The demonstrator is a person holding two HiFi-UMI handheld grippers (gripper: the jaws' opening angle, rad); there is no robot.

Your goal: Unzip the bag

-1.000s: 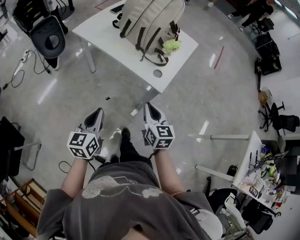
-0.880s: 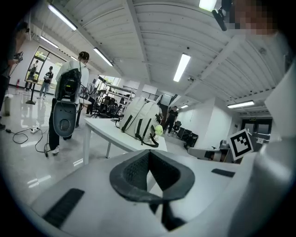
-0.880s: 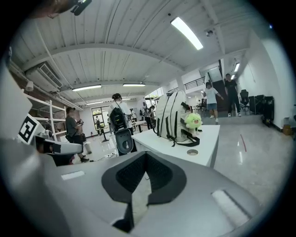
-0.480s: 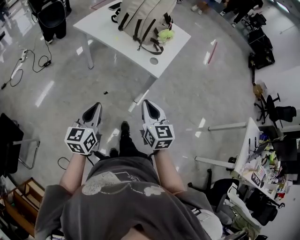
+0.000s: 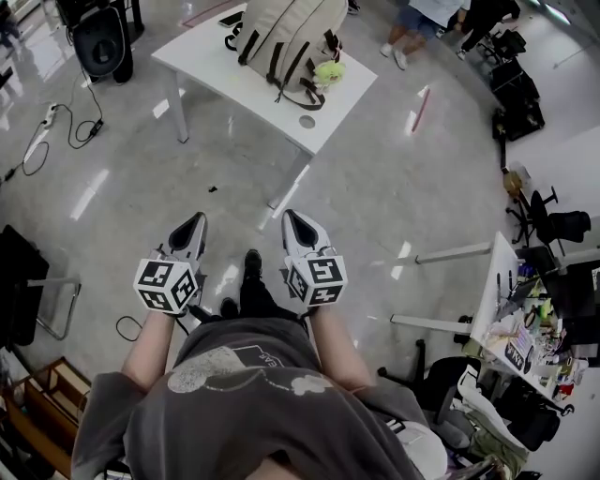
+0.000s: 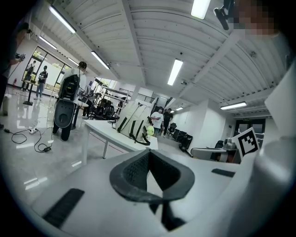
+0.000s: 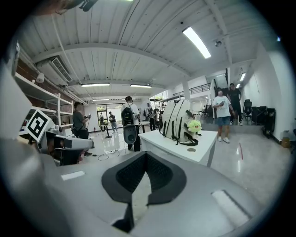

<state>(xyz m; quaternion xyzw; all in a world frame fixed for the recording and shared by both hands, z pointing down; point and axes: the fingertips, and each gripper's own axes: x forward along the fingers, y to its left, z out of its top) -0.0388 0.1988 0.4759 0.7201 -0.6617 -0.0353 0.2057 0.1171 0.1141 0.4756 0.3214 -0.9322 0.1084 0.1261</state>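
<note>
- Bag [image 5: 286,33]: beige backpack with dark brown straps [image 5: 279,58] and a yellow-green plush [image 5: 327,72] attached low on one side.
- Pose: stands upright on the white surface [image 5: 214,64], strap side towards the wearer.
- Zip state: cannot be made out.

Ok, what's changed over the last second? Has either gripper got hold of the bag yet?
Nothing was taken hold of. The table and backpack now sit higher and smaller in the head view, so the camera shifted. A walking person has come into view beyond the table. The left gripper and right gripper stay shut, empty and side by side, far short of the table. The backpack lies as before.
</note>
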